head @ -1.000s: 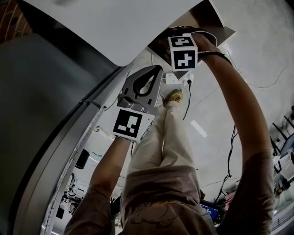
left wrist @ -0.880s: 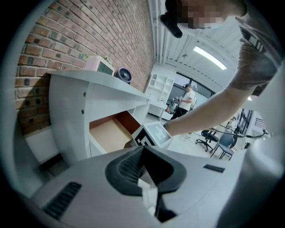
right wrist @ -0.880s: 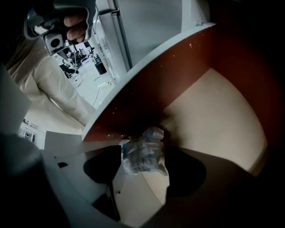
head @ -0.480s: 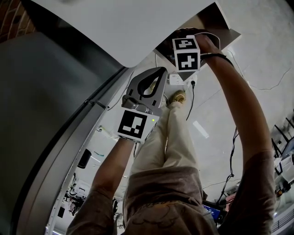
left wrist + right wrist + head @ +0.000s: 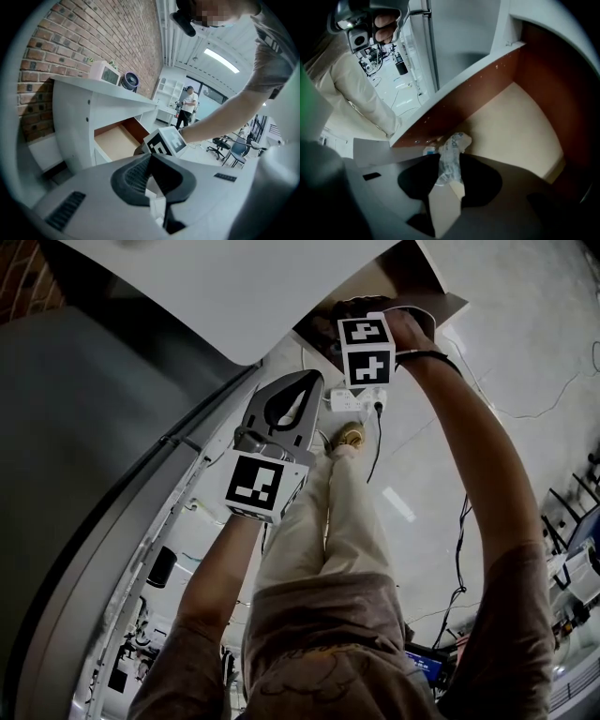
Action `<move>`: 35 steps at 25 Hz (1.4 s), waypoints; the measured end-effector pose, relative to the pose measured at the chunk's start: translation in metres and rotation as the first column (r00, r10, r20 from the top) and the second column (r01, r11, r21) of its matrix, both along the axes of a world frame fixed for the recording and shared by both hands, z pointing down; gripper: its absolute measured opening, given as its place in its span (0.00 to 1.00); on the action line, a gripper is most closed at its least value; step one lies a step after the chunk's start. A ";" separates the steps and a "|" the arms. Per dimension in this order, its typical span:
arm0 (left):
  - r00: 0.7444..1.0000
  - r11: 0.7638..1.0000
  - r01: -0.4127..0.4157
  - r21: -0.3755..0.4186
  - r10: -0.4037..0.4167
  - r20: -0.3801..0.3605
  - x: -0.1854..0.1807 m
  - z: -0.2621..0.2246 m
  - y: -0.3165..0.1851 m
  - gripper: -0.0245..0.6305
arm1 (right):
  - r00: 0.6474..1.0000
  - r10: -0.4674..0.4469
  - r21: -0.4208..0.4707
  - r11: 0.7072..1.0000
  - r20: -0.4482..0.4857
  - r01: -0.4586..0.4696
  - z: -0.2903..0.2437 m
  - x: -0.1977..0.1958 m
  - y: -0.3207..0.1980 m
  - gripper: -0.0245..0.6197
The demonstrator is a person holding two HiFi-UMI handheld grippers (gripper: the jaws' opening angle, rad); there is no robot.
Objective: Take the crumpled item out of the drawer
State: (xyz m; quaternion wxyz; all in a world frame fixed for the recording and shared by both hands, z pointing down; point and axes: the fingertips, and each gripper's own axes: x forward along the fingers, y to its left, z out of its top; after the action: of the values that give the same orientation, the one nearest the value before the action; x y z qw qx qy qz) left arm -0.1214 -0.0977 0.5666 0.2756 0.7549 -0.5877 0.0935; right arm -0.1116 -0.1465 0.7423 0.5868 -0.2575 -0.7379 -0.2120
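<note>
From the head view, both arms reach forward over the person's pale trousers and one shoe. The left gripper is held out over the floor beside a tall grey cabinet. Its fingers meet at the tips around a teardrop-shaped gap, with nothing in it. The right gripper points steeply down into the open drawer under the white table, and its marker cube faces the camera. A white power strip lies on the floor just below that cube.

In the left gripper view the fingers are closed tip to tip and hold nothing. Beyond them the drawer stands pulled out of the white table, showing its tan floor and brown side wall. The right gripper's cube and the forearm behind it are at the drawer's open front. A brick wall rises behind the table, and a small fan and a white box-like appliance sit on top. A person stands far back in the room.

The right gripper view looks down into the drawer. The crumpled item, a scrunched piece of clear plastic, is in the drawer's front corner by the brown wall. It stands between the fingers, which have just been closing and now pinch its lower part. The rest of the tan drawer floor is bare.
</note>
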 end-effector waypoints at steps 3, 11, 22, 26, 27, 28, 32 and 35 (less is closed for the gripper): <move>1.000 1.000 0.002 0.005 -0.002 -0.001 0.002 -0.005 0.001 0.05 | 0.999 0.020 0.026 0.999 0.028 -0.021 -0.014 0.002 -0.004 0.23; 1.000 1.000 0.006 0.019 -0.006 -0.016 0.010 -0.028 0.006 0.05 | 0.982 0.137 0.090 0.985 0.128 -0.149 -0.069 0.024 -0.022 0.23; 1.000 0.996 0.005 0.087 -0.003 -0.020 0.029 -0.111 0.001 0.05 | 0.927 0.245 0.176 0.937 0.283 -0.302 -0.203 0.059 -0.047 0.23; 1.000 0.992 -0.025 0.120 0.025 -0.002 0.039 -0.153 0.002 0.05 | 0.893 0.276 0.188 0.915 0.355 -0.358 -0.263 0.072 -0.051 0.23; 0.999 0.991 -0.038 0.128 0.038 0.002 0.043 -0.164 0.003 0.05 | 0.878 0.292 0.181 0.907 0.379 -0.379 -0.279 0.075 -0.052 0.23; 0.999 0.989 -0.051 0.136 0.050 0.008 0.046 -0.175 0.005 0.05 | 0.862 0.306 0.174 0.899 0.403 -0.401 -0.295 0.078 -0.053 0.23; 0.995 0.981 -0.095 0.169 0.092 0.028 0.057 -0.215 0.012 0.05 | 0.788 0.367 0.141 0.861 0.495 -0.490 -0.354 0.094 -0.057 0.23; 0.992 0.975 -0.125 0.182 0.120 0.039 0.066 -0.236 0.017 0.05 | 0.705 0.430 0.083 0.820 0.564 -0.567 -0.394 0.107 -0.058 0.23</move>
State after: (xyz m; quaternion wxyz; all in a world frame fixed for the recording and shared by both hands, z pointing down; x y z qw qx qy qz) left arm -0.0552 -0.0802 0.3303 0.1901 0.8107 -0.5499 0.0661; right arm -0.0043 -0.2048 0.3481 0.4274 0.0970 -0.8771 -0.1967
